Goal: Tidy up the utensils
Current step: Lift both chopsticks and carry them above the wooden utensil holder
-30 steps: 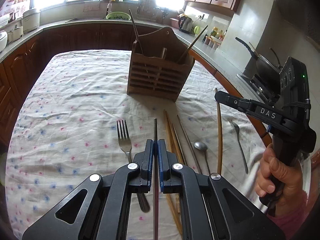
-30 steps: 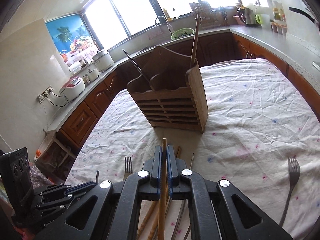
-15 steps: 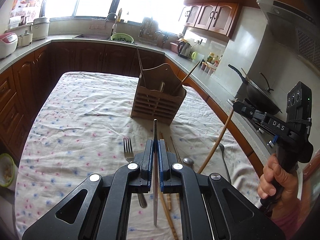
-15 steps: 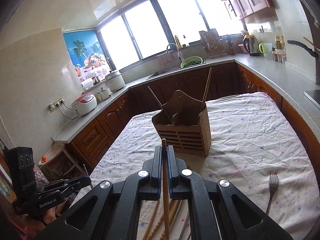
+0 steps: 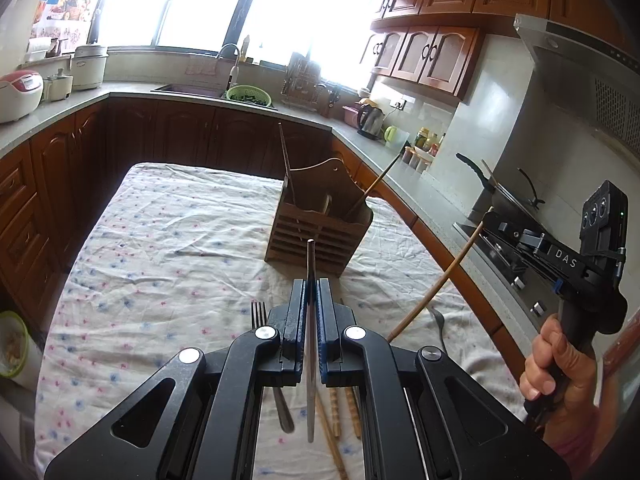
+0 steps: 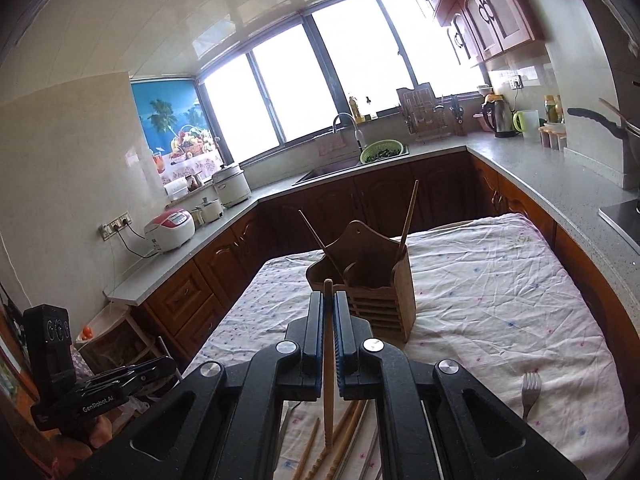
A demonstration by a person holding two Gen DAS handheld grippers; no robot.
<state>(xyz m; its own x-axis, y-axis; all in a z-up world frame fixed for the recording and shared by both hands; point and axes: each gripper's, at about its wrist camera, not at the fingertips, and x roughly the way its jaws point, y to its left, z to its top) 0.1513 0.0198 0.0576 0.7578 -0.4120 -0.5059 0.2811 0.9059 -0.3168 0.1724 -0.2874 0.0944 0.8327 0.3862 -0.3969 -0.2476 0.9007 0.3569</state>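
Kitchen table (image 5: 168, 240) is half sorted: I've got my left gripper (image 5: 311, 304) clamped on a metal chopstick (image 5: 310, 264), right gripper (image 6: 328, 320) on a wooden one (image 6: 328, 292), holder (image 5: 320, 220) has two sticks, forks (image 5: 259, 314) and chopsticks left.

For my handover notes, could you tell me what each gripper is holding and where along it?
The left gripper clamps a metal chopstick partway along; the right gripper clamps a wooden chopstick near its upper end.

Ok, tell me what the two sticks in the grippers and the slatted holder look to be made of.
Chopstick in left gripper: looks metal, grey with a dull sheen.
Chopstick in right gripper: looks wood or bamboo, matte tan; which one is unclear.
Holder: brown wood by its look, flat cut boards with slots, satin finish.
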